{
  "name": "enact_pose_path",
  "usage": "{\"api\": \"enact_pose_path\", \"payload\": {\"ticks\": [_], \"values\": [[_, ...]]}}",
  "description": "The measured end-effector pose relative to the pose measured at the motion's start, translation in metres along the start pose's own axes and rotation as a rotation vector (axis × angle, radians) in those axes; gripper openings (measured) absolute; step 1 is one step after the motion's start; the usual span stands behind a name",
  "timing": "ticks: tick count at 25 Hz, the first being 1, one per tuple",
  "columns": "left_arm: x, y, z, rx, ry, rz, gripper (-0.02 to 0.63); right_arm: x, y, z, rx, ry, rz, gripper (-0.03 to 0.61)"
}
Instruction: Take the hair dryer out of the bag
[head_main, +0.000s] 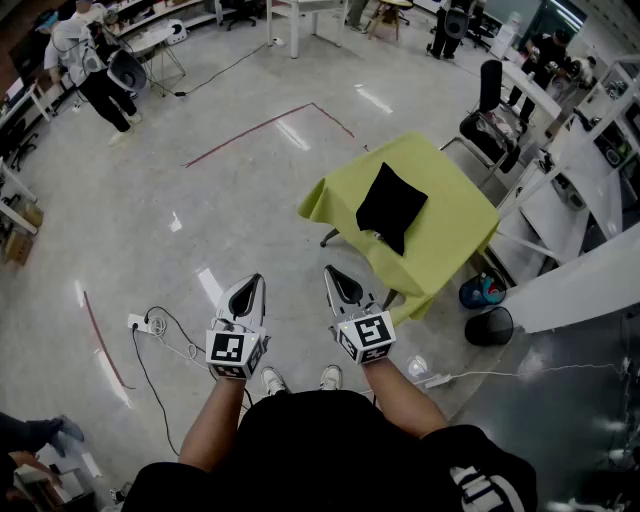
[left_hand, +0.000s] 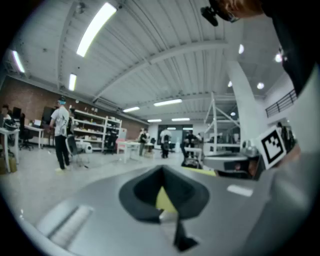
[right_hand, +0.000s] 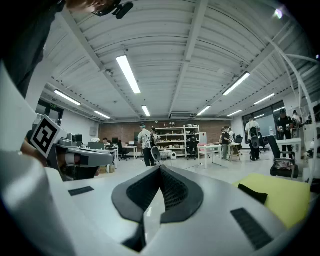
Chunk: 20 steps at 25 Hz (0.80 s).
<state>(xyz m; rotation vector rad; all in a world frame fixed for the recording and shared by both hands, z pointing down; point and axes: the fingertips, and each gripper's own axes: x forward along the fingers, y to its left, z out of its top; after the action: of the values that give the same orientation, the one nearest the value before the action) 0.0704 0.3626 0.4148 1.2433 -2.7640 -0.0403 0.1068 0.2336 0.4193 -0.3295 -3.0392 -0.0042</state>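
A black bag (head_main: 391, 205) lies closed on a table under a yellow-green cloth (head_main: 455, 250), ahead and to the right of me. No hair dryer shows; the bag hides its contents. My left gripper (head_main: 257, 280) and right gripper (head_main: 331, 272) are held side by side at waist height over the floor, short of the table, both shut and empty. In the right gripper view the shut jaws (right_hand: 160, 170) point level and the bag (right_hand: 252, 193) sits low at the right on the cloth (right_hand: 287, 200). The left gripper view shows its shut jaws (left_hand: 162, 171) with a sliver of yellow cloth behind.
A black office chair (head_main: 488, 120) stands behind the table. A black bin (head_main: 489, 326) and a blue object (head_main: 482, 291) sit at the table's right foot beside a white partition (head_main: 580, 290). Cables and a power strip (head_main: 140, 323) lie on the floor left. A person (head_main: 90, 60) stands far left.
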Motion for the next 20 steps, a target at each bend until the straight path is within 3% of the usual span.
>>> {"api": "enact_pose_path", "payload": {"ticks": [11, 20], "values": [[-0.004, 0.016, -0.006, 0.021, 0.027, -0.054, 0.006, 0.013, 0.020, -0.001, -0.009, 0.016, -0.015, 0.005], [-0.017, 0.039, -0.019, 0.019, 0.035, -0.121, 0.006, 0.021, 0.036, -0.006, 0.030, 0.004, -0.102, 0.006]]}}
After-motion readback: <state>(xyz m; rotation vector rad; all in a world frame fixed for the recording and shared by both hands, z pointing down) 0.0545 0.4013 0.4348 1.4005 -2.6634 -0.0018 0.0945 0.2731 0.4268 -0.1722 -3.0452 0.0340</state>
